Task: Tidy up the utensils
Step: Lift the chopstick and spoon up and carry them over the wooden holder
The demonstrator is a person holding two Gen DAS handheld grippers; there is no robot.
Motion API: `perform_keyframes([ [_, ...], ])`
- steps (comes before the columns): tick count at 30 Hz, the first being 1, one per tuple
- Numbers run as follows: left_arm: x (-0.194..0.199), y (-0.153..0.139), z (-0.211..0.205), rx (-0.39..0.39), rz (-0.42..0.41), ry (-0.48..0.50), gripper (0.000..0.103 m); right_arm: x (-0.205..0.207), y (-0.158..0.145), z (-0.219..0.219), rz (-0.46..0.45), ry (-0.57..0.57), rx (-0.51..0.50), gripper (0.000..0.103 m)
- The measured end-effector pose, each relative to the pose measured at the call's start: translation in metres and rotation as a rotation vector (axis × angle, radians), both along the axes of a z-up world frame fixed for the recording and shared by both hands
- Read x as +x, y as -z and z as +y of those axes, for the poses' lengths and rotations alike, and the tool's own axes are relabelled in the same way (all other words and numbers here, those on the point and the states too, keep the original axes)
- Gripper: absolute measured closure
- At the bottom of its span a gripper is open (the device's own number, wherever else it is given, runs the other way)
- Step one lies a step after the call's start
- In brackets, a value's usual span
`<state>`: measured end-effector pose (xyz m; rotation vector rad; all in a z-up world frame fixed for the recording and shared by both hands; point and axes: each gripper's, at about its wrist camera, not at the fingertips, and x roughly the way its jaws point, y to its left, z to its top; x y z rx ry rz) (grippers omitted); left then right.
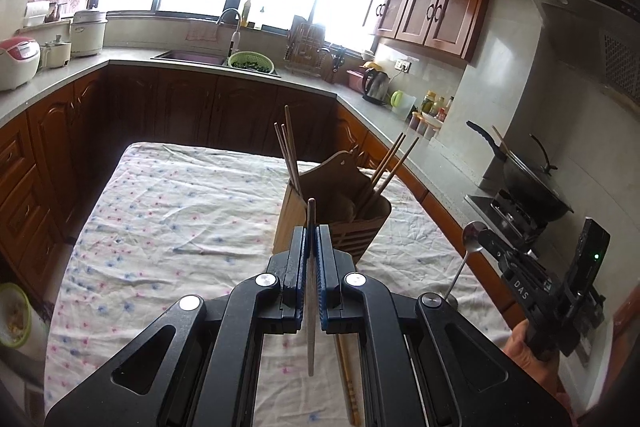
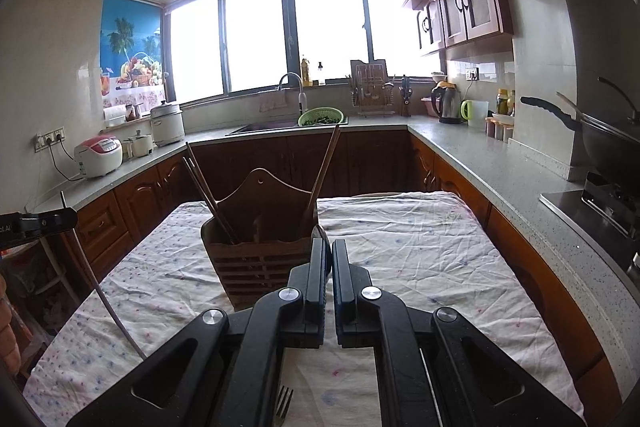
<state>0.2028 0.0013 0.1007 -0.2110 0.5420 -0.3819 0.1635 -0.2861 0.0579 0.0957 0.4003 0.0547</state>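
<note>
Chopsticks [image 1: 289,151] already stand in the holder [image 1: 332,211]; left tongs [image 1: 311,239] clamp another chopstick [image 1: 311,307], right tongs [image 2: 330,259] a spoon [image 1: 472,233]; a fork [image 2: 283,403] remains on the surface [image 1: 160,219].

Holder [image 2: 260,227] on table [image 2: 420,267], chopsticks [image 2: 324,171] inside.

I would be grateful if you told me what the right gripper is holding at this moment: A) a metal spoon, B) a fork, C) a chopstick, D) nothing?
A: in the left wrist view the right gripper is shut on a metal spoon, bowl up, while the left gripper grips a chopstick.
</note>
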Motion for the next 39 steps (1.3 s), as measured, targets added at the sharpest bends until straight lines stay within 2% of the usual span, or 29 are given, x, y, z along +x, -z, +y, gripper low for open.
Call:
perform_keyframes([
  [8,0.020,-0.031,-0.012,0.001,-0.080,-0.002,0.099,0.026,-0.009,-0.004,-0.062,0.030,-0.012,0.100],
  [18,0.058,-0.067,-0.022,-0.030,-0.169,-0.025,0.099,0.068,-0.041,0.000,-0.190,0.057,-0.052,0.100],
  [22,0.074,-0.074,-0.027,-0.038,-0.187,-0.039,0.099,0.089,-0.049,0.002,-0.218,0.061,-0.053,0.100],
  [31,0.120,-0.059,-0.035,-0.033,-0.176,-0.095,0.099,0.123,-0.047,0.023,-0.305,0.061,-0.148,0.100],
  [36,0.136,-0.035,-0.045,-0.013,-0.145,-0.101,0.099,0.137,-0.026,0.045,-0.333,0.032,-0.263,0.100],
  [39,0.139,-0.019,-0.051,0.006,-0.126,-0.093,0.099,0.137,-0.010,0.053,-0.329,0.011,-0.290,0.100],
])
